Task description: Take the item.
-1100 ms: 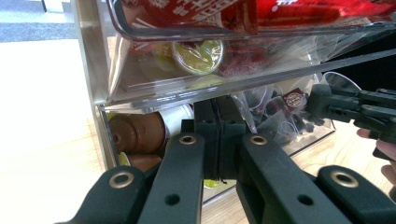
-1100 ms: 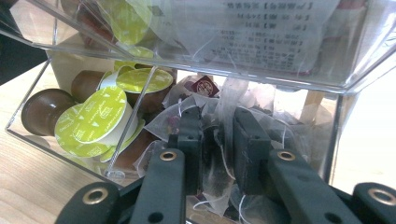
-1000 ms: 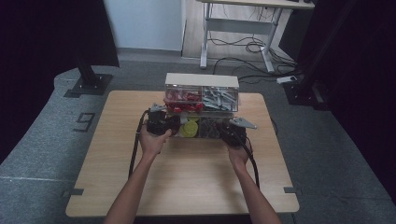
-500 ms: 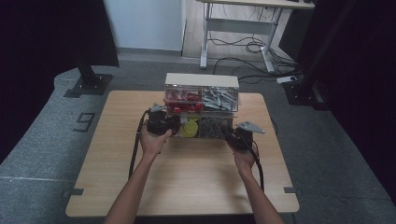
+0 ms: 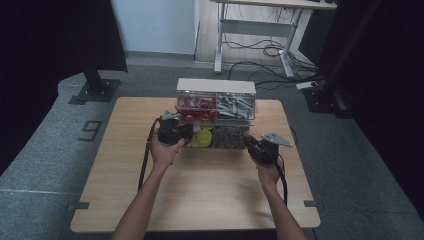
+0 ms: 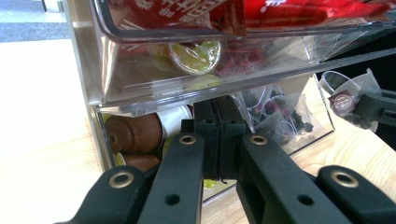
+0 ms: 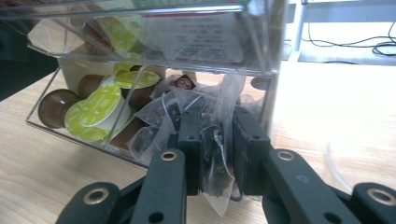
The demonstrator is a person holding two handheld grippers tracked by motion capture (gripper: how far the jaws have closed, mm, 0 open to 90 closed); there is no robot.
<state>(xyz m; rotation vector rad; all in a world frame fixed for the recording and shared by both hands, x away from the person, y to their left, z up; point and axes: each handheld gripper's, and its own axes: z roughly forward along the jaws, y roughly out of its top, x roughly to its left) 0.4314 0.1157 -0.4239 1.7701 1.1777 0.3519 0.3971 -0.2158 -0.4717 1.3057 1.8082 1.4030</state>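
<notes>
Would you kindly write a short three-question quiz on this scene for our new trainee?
1. True or false: the right gripper is shut on a tea bag.
2. The capsules in the lower drawer have lids of which colour? A red, B green, C blue.
3. Fill in: the left gripper is shut at the front of the clear ___.

Key: 1 true; 2 B; 3 organizer.

Clear tea bag (image 7: 212,154) of dark leaves, upright, just before the clear drawer organizer (image 7: 140,70), pinched.
</notes>
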